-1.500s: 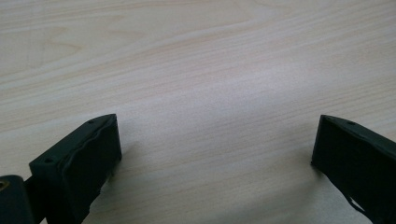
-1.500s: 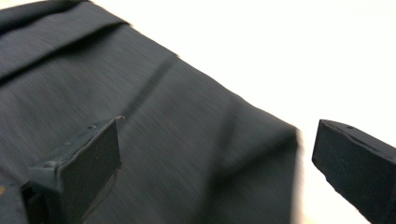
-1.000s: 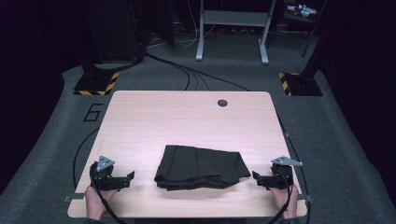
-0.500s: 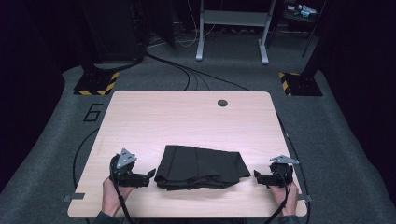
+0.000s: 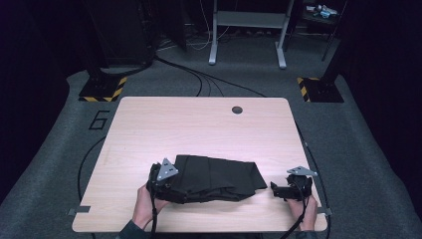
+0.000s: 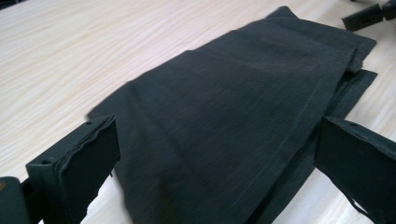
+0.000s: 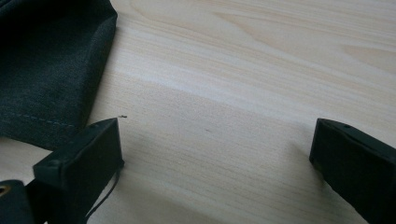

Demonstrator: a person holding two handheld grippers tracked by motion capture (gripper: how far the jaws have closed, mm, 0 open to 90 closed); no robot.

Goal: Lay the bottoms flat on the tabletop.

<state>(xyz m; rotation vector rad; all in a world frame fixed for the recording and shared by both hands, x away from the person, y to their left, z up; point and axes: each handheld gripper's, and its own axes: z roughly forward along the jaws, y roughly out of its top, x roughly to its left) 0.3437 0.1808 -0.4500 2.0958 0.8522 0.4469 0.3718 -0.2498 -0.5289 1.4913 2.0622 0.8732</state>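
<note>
Left hand-held gripper point(image 5: 169, 185) has reached the dark cloth point(image 5: 214, 178), hiding its edge.

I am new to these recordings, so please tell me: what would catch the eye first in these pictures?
First, the dark folded cloth near the front edge of the pale wooden table. Next, the left gripper, jaws open over the cloth's left end. The right gripper rests open on bare wood just right of the cloth.
</note>
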